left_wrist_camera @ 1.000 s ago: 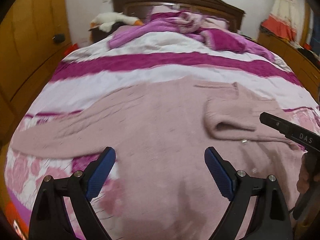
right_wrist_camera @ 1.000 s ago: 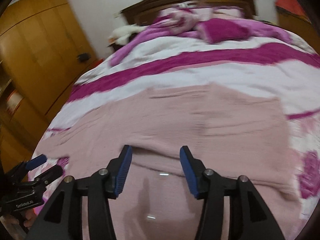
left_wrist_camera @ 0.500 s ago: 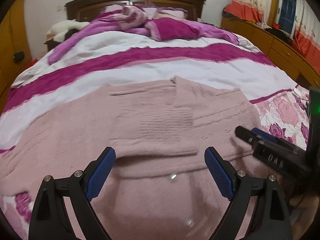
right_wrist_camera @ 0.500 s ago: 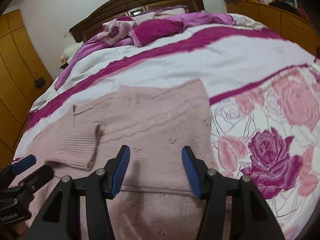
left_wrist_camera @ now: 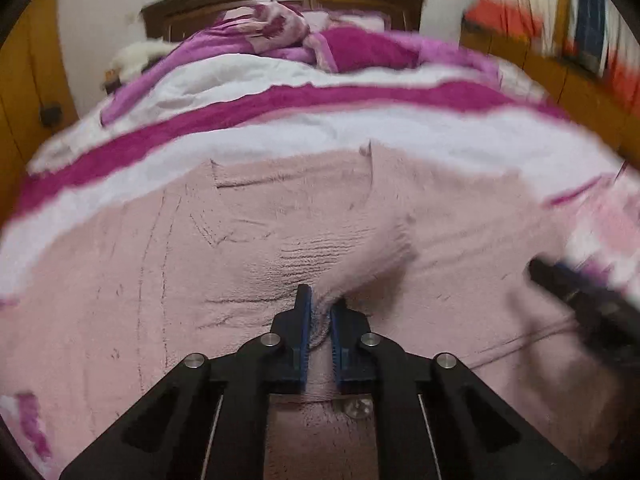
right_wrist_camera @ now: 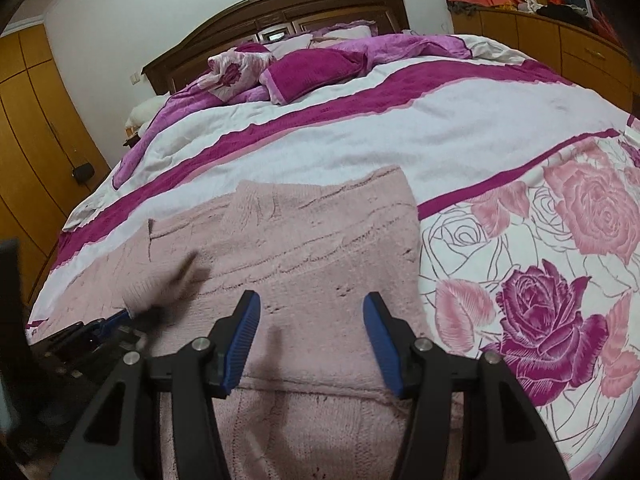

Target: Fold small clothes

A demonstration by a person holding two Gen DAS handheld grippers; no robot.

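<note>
A pale pink knitted sweater (left_wrist_camera: 140,264) lies spread on the bed; it also shows in the right wrist view (right_wrist_camera: 320,248). My left gripper (left_wrist_camera: 319,304) is shut on the ribbed cuff of the folded-in sleeve (left_wrist_camera: 360,256), lifting it slightly off the sweater body. My right gripper (right_wrist_camera: 311,304) is open and empty, hovering over the sweater's right part near its hem fold. The left gripper appears blurred at the left in the right wrist view (right_wrist_camera: 116,320). The right gripper appears blurred at the right in the left wrist view (left_wrist_camera: 580,296).
The bed has a white and magenta striped quilt (right_wrist_camera: 400,120) with rose print (right_wrist_camera: 552,320) on the right. Pillows and a crumpled blanket (right_wrist_camera: 304,68) lie by the dark wooden headboard (right_wrist_camera: 280,12). Wooden wardrobes (right_wrist_camera: 28,128) stand left, cabinets (right_wrist_camera: 560,48) right.
My left gripper has closed from wide open onto the sleeve cuff and pulls it up. My right gripper has stayed open over the sweater's right side.
</note>
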